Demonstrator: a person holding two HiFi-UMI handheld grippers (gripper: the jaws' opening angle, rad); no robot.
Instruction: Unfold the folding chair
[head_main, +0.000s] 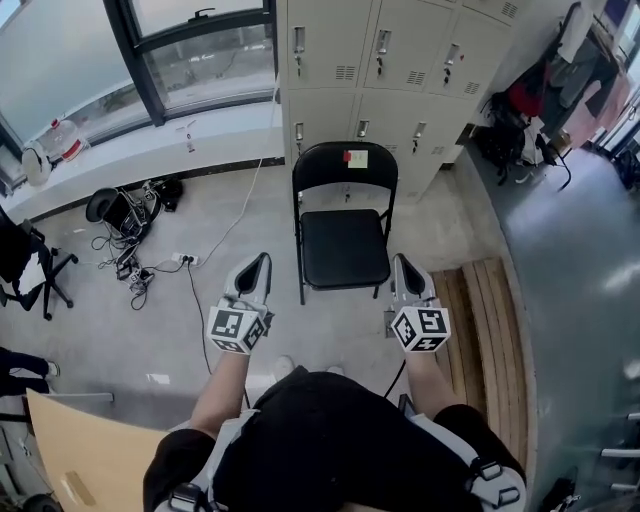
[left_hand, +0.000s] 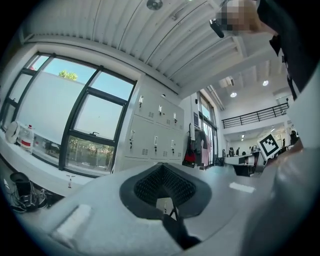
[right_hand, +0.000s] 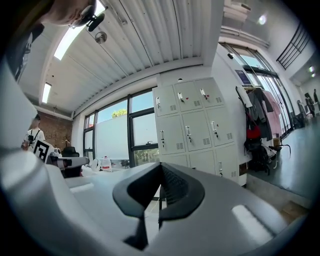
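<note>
Chair (head_main: 344, 240) stands open, seat apparently fully down, just ahead of and between the jaws. Left gripper (head_main: 260, 265) and right gripper (head_main: 404, 266): jaws pressed together, empty. Unfolding looks complete; next, nothing beyond a check

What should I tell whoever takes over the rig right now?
Left gripper: shut, empty, held level just short of the chair.
Right gripper: shut, empty, held the same way.
Chair: stands open in front of the lockers, seat down.
Done: the unfolding looks complete.
Left: nothing obvious; perhaps check that it stands firm.
</note>
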